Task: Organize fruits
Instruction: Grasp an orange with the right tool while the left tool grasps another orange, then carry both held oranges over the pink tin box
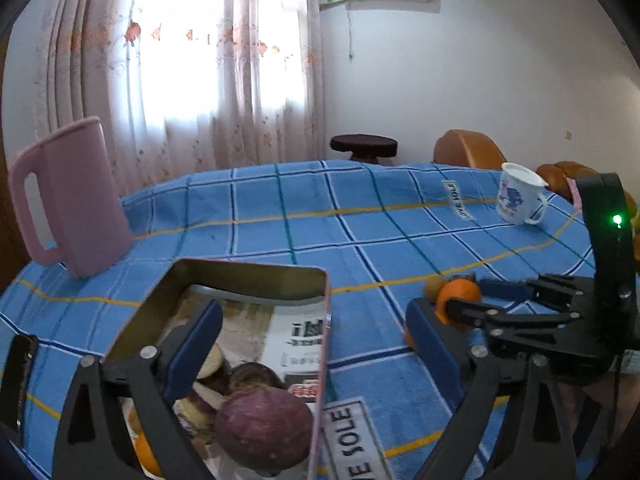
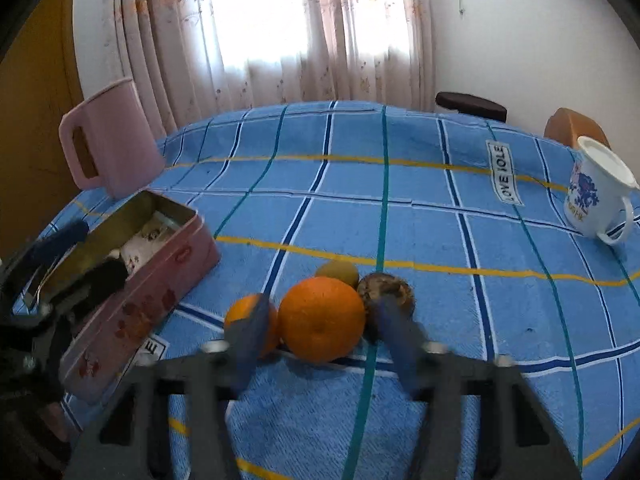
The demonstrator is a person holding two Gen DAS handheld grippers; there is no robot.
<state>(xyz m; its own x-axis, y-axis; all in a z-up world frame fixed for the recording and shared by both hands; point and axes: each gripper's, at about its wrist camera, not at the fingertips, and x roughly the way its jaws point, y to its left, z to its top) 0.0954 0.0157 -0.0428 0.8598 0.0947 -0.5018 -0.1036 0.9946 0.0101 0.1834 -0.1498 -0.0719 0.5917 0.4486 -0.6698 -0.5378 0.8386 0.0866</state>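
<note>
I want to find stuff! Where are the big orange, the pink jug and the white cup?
big orange (image 2: 322, 318), right wrist view, its front.
pink jug (image 2: 120, 140), right wrist view, its side.
white cup (image 2: 596, 196), right wrist view, its side.

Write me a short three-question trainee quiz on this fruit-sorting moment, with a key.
1. True or false: the pink tin has its lid shut.
2. Which fruit lies between the fingers of the right hand-held gripper? A) a large orange B) a banana C) a bunch of grapes
3. How many fruits lie on the blue checked cloth, outside the tin?

Key: 1 false, it stands open; 2 A; 3 four.
</note>
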